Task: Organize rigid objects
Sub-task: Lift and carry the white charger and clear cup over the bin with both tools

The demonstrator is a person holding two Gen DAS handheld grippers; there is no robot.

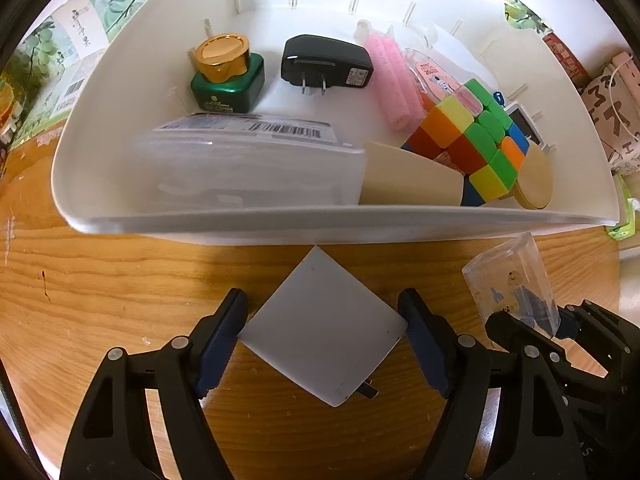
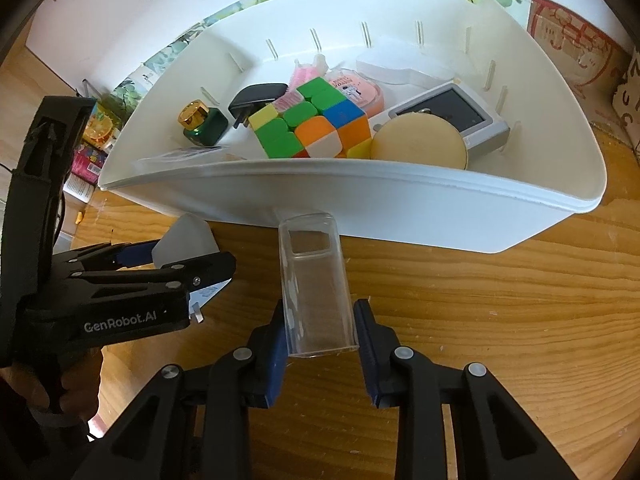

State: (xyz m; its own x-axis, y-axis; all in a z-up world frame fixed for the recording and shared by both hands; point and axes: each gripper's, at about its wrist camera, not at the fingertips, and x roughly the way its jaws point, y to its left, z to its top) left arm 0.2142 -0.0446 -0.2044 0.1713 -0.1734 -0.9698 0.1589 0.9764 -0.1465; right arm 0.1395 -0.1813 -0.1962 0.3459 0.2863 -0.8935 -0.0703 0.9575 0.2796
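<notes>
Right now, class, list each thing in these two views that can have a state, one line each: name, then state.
left gripper: shut on the white charger, off the table.
right gripper: shut on the clear box.
white bin: open-topped, holding items.
puzzle cube: scrambled, in the bin.
black adapter: unplugged, prongs out.
green jar: gold lid on, upright.

Wooden worktop [image 1: 120, 272] with a pronounced orange-brown grain and small pale flecks, lit evenly by soft daylight. Behind it, a plain white wall [image 2: 132, 8]. Along the worktop's far edge stand printed cardboard boxes: a green-leaf patterned carton [image 1: 60, 52] on the left side, and a red-lettered box [image 2: 576, 52] towards the right.
</notes>
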